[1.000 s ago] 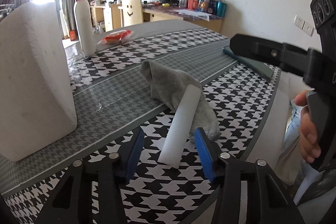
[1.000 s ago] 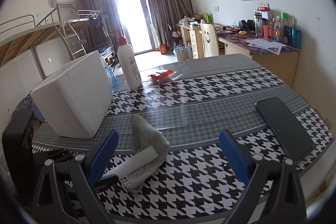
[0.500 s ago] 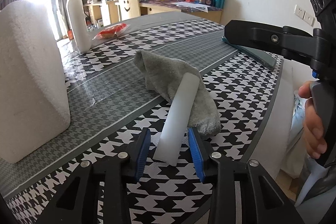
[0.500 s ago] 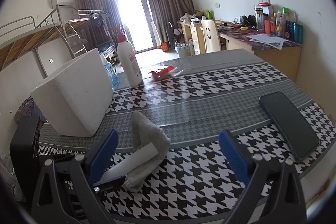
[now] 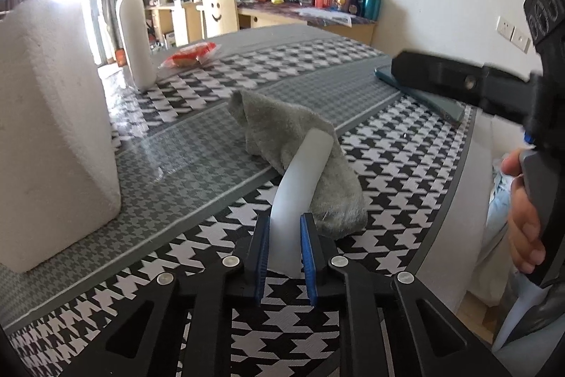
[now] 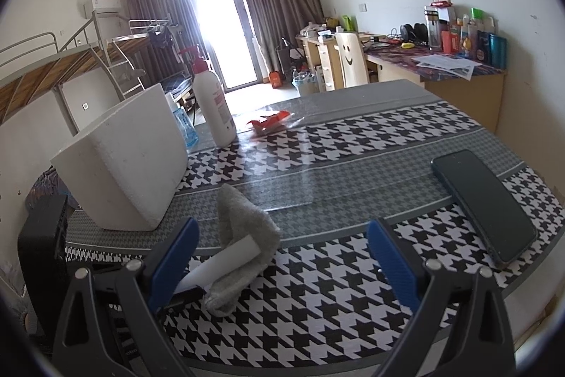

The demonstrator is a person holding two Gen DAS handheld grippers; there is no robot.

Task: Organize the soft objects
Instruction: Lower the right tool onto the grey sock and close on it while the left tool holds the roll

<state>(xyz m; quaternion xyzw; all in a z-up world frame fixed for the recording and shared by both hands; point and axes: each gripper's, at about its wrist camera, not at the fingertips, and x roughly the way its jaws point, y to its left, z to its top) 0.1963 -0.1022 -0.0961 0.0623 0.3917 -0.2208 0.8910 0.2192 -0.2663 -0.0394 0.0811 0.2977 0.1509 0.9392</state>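
A white foam tube (image 5: pixel 300 186) lies across a crumpled grey cloth (image 5: pixel 282 129) on the houndstooth table. My left gripper (image 5: pixel 285 249) has the tube's near end between its blue pads. The jaws are closing and both pads touch the tube's sides. In the right wrist view the tube (image 6: pixel 222 265) and cloth (image 6: pixel 243 218) sit just behind the left finger of my right gripper (image 6: pixel 282 267). That gripper hangs wide open over the table with nothing between its fingers. One of its black fingers (image 5: pixel 441 76) crosses the left wrist view at the right.
A large white foam block (image 6: pixel 123 165) stands to the left of the cloth. A pump bottle (image 6: pixel 212 105) and a red packet (image 6: pixel 268 122) are further back. A dark phone (image 6: pixel 483 204) lies near the table's right edge. A person's hand (image 5: pixel 522 218) grips the right gripper's handle.
The left gripper's jaws have narrowed from wide apart to pressing on the tube's near end. The tube now arches up a little. The right gripper has kept still.
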